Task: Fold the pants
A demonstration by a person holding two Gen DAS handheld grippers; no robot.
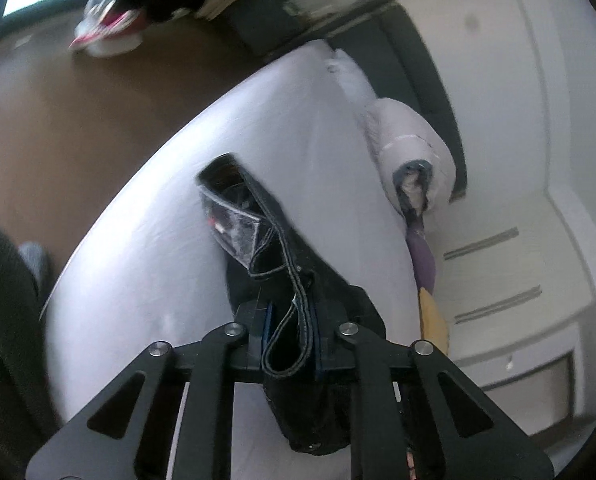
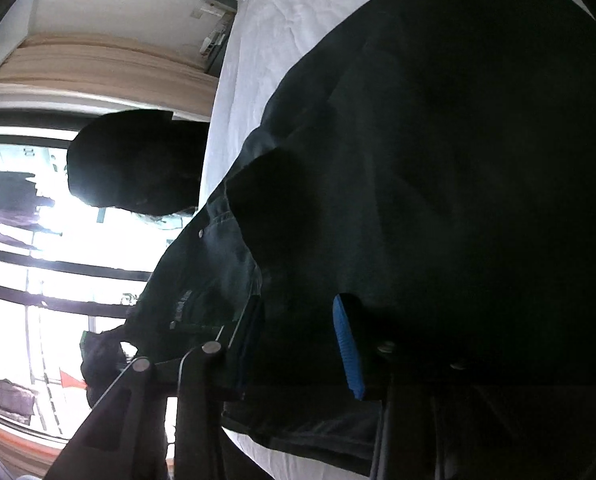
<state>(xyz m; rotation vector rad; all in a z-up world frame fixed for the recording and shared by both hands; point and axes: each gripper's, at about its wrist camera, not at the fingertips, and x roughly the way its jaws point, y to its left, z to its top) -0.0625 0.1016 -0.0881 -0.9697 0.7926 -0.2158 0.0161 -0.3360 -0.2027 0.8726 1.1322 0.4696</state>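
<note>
The pants are dark denim with pale stitching. In the left wrist view my left gripper point(image 1: 292, 334) is shut on the pants' waistband point(image 1: 286, 264), with a belt loop hanging between the fingers; the waist opening with its inside label hangs out over the white bed point(image 1: 146, 248). In the right wrist view my right gripper point(image 2: 298, 344) is shut on a thick bunch of the pants point(image 2: 437, 168), which drape over the blue pad point(image 2: 347, 352) and fill most of the view. The white bed sheet point(image 2: 266, 32) lies beyond.
A pale rolled duvet point(image 1: 409, 148) lies at the bed's far edge by a dark headboard point(image 1: 417, 68). Brown floor point(image 1: 78, 120) with shoes lies left of the bed. A bright window point(image 2: 38, 248) and a dark chair back point(image 2: 138, 164) stand beside the bed.
</note>
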